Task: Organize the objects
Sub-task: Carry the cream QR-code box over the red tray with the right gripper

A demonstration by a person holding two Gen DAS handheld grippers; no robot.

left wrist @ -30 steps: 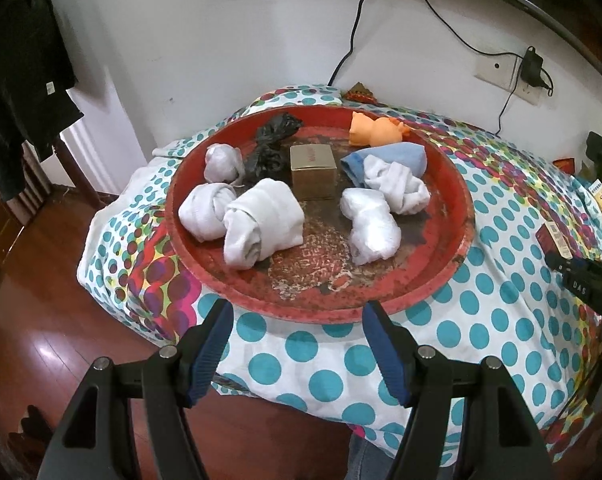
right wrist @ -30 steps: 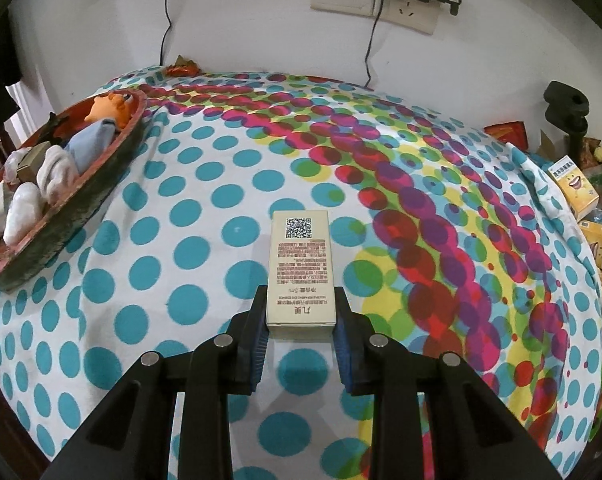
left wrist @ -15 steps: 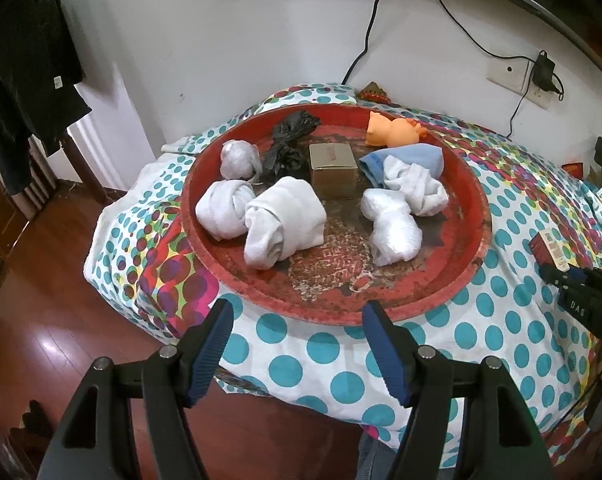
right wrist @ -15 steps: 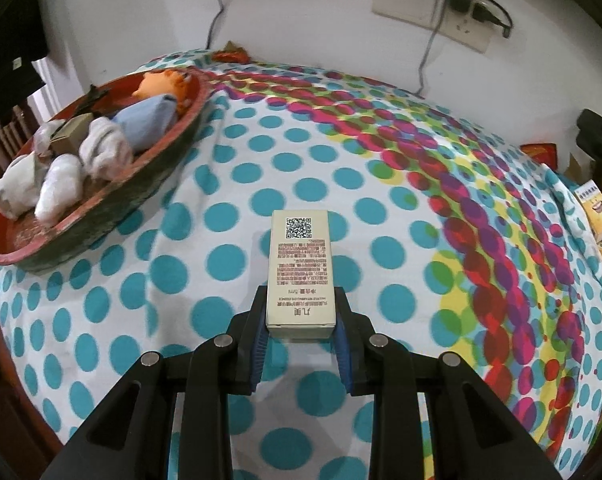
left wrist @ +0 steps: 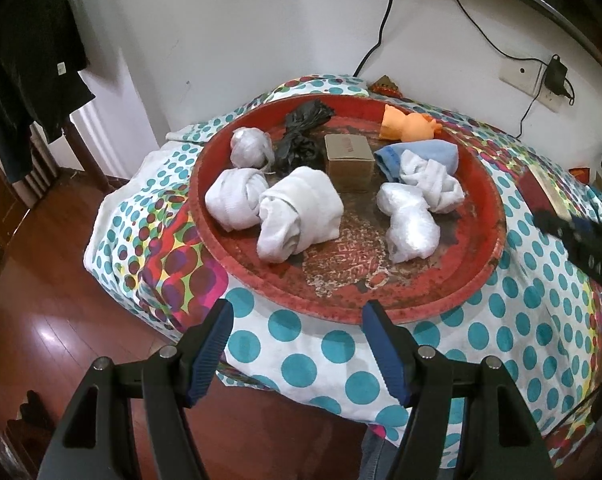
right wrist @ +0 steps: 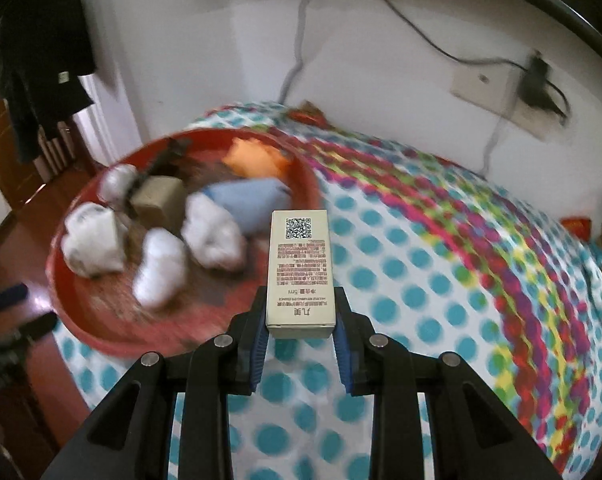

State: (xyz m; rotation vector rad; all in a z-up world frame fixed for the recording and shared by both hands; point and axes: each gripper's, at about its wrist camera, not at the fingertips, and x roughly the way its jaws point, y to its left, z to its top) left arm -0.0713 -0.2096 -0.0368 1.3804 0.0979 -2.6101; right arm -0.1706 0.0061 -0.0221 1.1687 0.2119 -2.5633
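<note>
1. Cream carton (right wrist: pixel 300 272): tall, narrow, QR code near the far end, rows of red print, black characters at the near end. It is clamped at its near end between the blue pads of the right hand-held gripper (right wrist: pixel 300 334) and held above the polka-dot cloth (right wrist: pixel 441 264), just right of the red tray (right wrist: pixel 81 320).
2. Left hand-held gripper (left wrist: pixel 297 344): jaws wide apart, nothing between them, hovering at the near rim of the red tray (left wrist: pixel 381 308).
3. Tray count from the left wrist view: four rolled white socks, e.g. the big roll (left wrist: pixel 299 210); one white crinkly bundle (left wrist: pixel 411 226); one blue sock (left wrist: pixel 429 152); one black bag (left wrist: pixel 301 134); one tan box (left wrist: pixel 349 162); one orange toy (left wrist: pixel 407 128).
4. Tan box sits mid-tray, black bag just to its left, blue sock to its right, orange toy at the far rim.
5. Bench is covered by the dotted cloth (left wrist: pixel 301 364); wood floor (left wrist: pixel 41 320) below left.
6. Around: wall socket with plugged adapter (left wrist: pixel 557 76), dark clothes (left wrist: pixel 25 68) hanging left. Right wrist view is motion-blurred except the carton.
</note>
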